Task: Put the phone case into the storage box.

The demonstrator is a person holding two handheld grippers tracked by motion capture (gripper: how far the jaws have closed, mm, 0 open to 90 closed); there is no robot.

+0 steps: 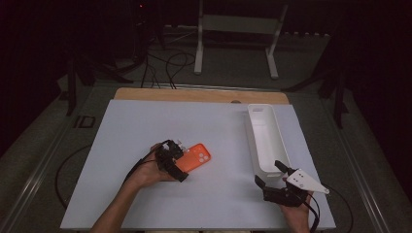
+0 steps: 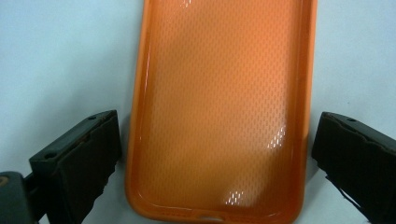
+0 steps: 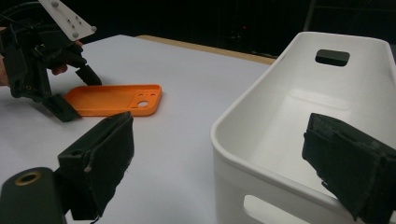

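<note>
Left gripper [image 1: 171, 158] is sitting low over the near end of an orange phone case [image 1: 195, 158], its jaws spread wide, one on each long side of the case with a sliver of white showing between each pad and the rim, so it is not gripping anything yet. Going from the biggest thing down: the table [image 1: 145, 194] is carrying a long white bin [image 1: 265, 141] beside its right edge, running from near to far, and the case is lying flat, hollow side up, around the middle and left of the bin. The case's long axis is pointing away from the left gripper toward the bin, camera hole at the far end, so the jaws are lined up to close across its width. Right gripper [image 1: 282, 187] is waiting by the bin's near end, jaws wide apart and empty, well apart from the case; the left hand [image 1: 145, 174] is plainly the nearer one.
</note>
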